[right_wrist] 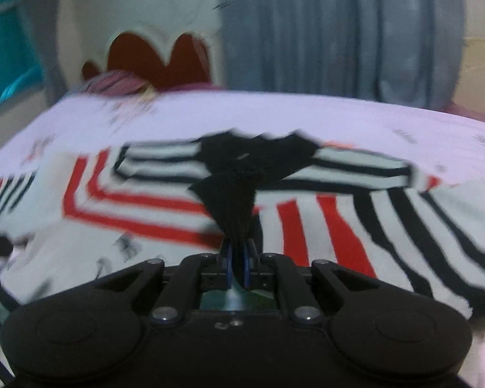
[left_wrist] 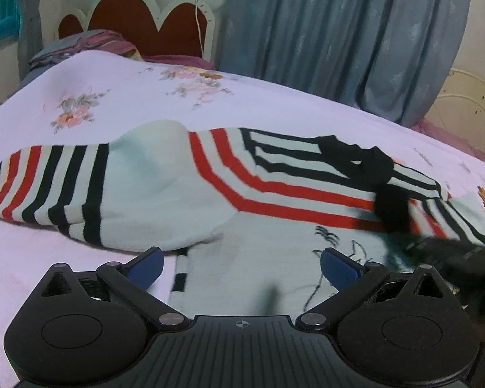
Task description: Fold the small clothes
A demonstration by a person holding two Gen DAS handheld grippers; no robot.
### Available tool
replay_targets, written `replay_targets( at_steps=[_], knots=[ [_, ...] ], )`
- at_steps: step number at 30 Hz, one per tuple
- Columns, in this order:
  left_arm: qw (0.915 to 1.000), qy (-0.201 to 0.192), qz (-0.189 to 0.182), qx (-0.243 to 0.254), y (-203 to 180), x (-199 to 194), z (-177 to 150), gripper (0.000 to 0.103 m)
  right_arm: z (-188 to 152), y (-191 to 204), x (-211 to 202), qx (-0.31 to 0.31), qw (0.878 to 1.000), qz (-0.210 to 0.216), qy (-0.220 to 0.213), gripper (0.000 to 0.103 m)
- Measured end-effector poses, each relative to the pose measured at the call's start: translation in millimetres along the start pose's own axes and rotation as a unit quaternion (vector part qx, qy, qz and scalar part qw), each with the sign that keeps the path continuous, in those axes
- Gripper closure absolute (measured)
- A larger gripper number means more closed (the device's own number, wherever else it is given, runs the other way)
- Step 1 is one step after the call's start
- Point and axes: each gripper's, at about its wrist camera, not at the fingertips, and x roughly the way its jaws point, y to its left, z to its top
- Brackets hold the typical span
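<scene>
Both grippers tip down over the bed (left_wrist: 119, 97). The left gripper (left_wrist: 241, 265) hangs wide open – holding nothing. The right gripper (right_wrist: 237, 260) pinches the striped sweater's (right_wrist: 307, 226) black cuff (right_wrist: 232, 200) tight.

Soft, even indoor light with a cool, slightly purple cast falls on the bedsheet (left_wrist: 119, 194), leaving only faint shadows under the striped sweater (left_wrist: 184, 194) and no glare. The left wrist view is fairly sharp, though the dark shape at its right edge is smeared; the right wrist view is motion-blurred throughout, stripes and headboard (right_wrist: 158, 55) streaked. Both fisheye pictures bow the bed's far edge and darken at the corners.
</scene>
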Motion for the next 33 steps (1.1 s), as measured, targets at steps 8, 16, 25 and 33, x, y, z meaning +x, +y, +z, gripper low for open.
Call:
replay_targets(
  at_steps=[8, 16, 25, 33],
  knots=[
    [0.9984, -0.003, -0.057, -0.004, -12, 12, 2, 0.0, -11, 24, -22, -0.031, 0.999, 0.004, -0.033, 0.066],
    [0.9873, 0.07, -0.143, -0.007, -88, 73, 11, 0.038, -3, -78, -92, 0.107, 0.984, -0.111, -0.092, 0.086],
    [0.9912, 0.057, -0.119, -0.002, -109, 93, 24, 0.092, -34, -174, -136, 0.249, 0.942, -0.205, -0.098, 0.087],
    [0.9967, -0.005, -0.062, 0.052, -78, 64, 40, 0.092, -42, -167, -120, 0.236, 0.958, -0.145, -0.075, 0.088]
  ],
)
